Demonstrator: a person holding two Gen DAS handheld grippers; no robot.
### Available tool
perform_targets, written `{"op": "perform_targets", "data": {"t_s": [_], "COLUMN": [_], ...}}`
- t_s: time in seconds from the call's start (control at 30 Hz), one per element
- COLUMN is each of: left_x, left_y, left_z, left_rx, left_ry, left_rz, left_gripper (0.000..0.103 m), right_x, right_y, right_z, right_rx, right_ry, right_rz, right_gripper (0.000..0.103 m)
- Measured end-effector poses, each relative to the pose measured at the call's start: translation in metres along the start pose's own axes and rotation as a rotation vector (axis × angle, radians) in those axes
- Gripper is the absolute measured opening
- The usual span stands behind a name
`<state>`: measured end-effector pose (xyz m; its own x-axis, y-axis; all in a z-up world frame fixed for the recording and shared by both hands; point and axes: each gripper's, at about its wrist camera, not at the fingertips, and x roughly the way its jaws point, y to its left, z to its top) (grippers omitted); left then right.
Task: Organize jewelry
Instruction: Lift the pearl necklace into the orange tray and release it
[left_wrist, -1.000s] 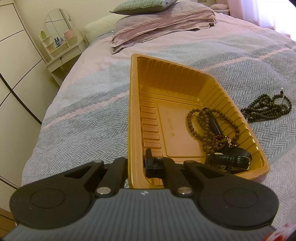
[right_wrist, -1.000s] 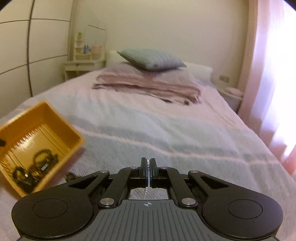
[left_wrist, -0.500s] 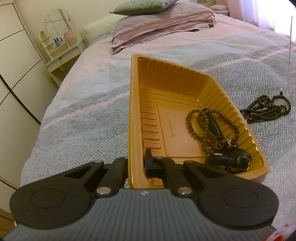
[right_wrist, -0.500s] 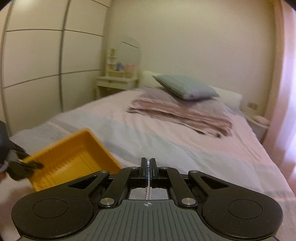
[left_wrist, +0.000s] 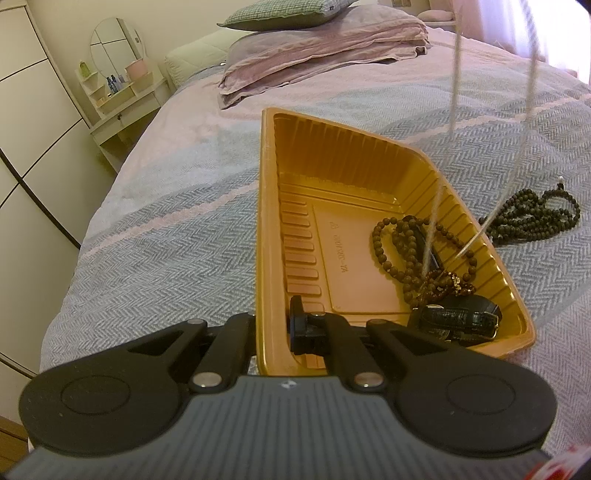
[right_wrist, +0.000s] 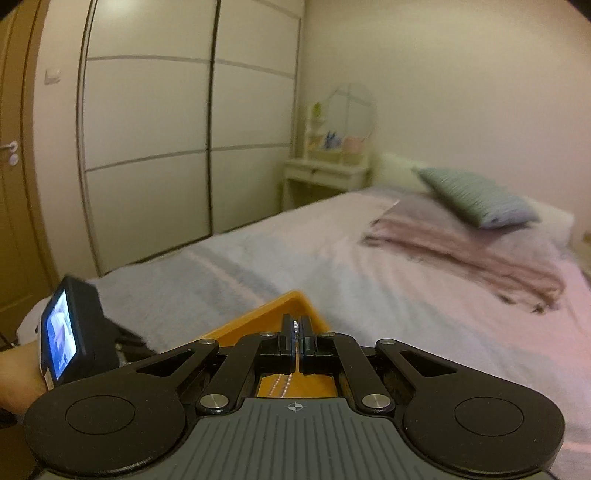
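Left gripper (left_wrist: 273, 325) jaws clamped on orange tray (left_wrist: 332, 177) wall, steadying it on the bed (left_wrist: 166, 221). Right gripper (right_wrist: 295, 332) jaws pinch a silver chain (left_wrist: 456, 74), which dangles into the tray beside brown beads (left_wrist: 402, 254) and watch (left_wrist: 458, 317). Dark bead necklace (left_wrist: 532, 218) lies outside.

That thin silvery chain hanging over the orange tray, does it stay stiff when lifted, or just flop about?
Probably very floppy: the silver chain hangs in two limp strands from above into the orange tray. It looks light and fine, so it may swing. Pinched between the right gripper jaws, it could tangle with the brown beads below.
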<state>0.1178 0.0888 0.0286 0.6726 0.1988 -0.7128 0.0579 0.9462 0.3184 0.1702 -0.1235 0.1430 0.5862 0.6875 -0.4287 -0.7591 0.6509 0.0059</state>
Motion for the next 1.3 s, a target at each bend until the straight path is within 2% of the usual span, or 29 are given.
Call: {"op": "perform_targets", "data": {"t_s": [0.2,0.33,0.6,0.7,0.73,0.8,0.9,1.07,1.3], "left_x": [0.002,0.002,0.003,0.003,0.003,0.002,0.002,0.002,0.001], "left_y": [0.002,0.003,0.004,0.003,0.003,0.003,0.003,0.002,0.000], "left_z": [-0.001,-0.002,-0.002,-0.002,-0.002,-0.002,-0.002,-0.002,-0.002], "left_rx": [-0.007,-0.011,-0.012,-0.011,-0.010,-0.011,-0.010,-0.004,0.000], "left_ry": [0.001,-0.001,-0.001,-0.001,-0.001,-0.001,-0.001,0.001,0.000], "left_rz": [-0.005,-0.007,-0.007,-0.005,-0.005,-0.005,-0.004,-0.004,0.003], "left_gripper": [0.002,0.002,0.002,0.002,0.002,0.002,0.002,0.002,0.002], "right_x": [0.046,0.061,0.063,0.051,0.045,0.032,0.009,-0.027,-0.070], "right_y": [0.016,0.016,0.000,-0.015,-0.022,-0.034,-0.054,-0.087,-0.132], "right_z": [-0.011,-0.016,-0.026,-0.030,-0.033,-0.039,-0.055,-0.101,-0.181], "right_rx": [0.018,0.031,0.124,0.189,0.210,0.242,0.282,0.328,0.445], "right_ry": [0.060,0.075,0.106,0.081,0.074,0.065,0.059,0.098,0.205], "right_rz": [0.090,0.104,0.136,0.120,0.110,0.087,0.040,-0.103,-0.309], "right_gripper": [0.002,0.002,0.002,0.007,0.009,0.024,0.037,0.040,0.041]}}
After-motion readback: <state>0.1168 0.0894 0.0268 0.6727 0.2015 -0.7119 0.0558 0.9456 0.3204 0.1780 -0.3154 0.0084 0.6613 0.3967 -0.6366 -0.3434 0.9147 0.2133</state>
